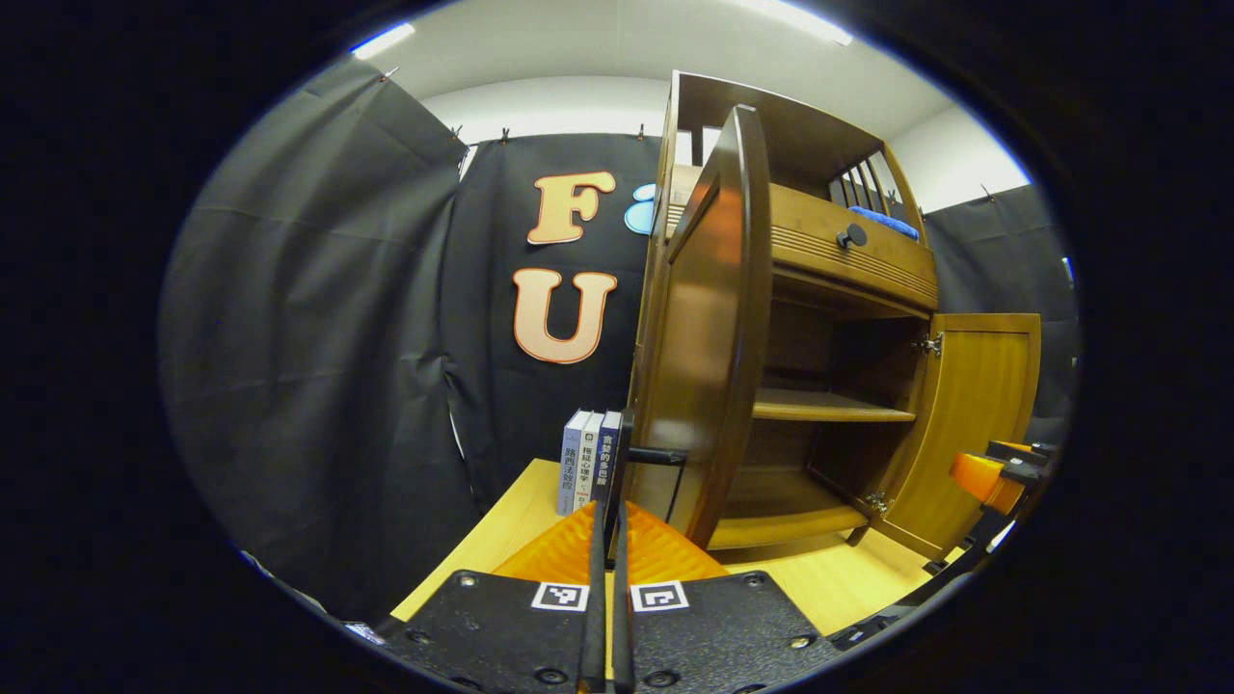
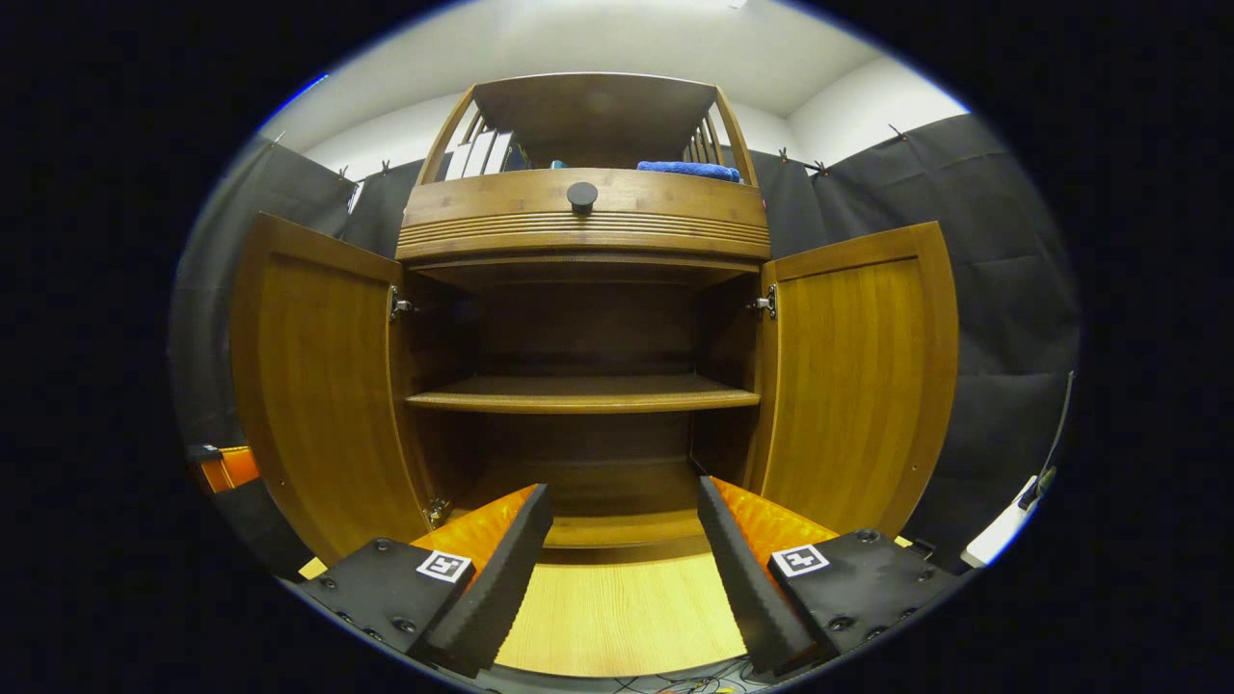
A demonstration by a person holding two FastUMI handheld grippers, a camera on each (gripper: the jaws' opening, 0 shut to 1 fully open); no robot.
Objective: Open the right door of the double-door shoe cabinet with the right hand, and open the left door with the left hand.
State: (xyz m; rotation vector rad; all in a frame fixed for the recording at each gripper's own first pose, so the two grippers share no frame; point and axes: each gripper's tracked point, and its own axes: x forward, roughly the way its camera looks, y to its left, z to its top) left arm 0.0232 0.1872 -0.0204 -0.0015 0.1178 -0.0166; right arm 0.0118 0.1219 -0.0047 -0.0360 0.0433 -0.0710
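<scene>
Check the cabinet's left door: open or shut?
Open. In the right gripper view the left door is swung wide off its hinge, and the shelf inside shows.

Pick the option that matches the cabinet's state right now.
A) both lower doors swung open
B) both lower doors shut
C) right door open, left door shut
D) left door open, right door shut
A: in the right gripper view the left door and the right door both stand swung out from the cabinet, exposing the bare inner shelf.
</scene>
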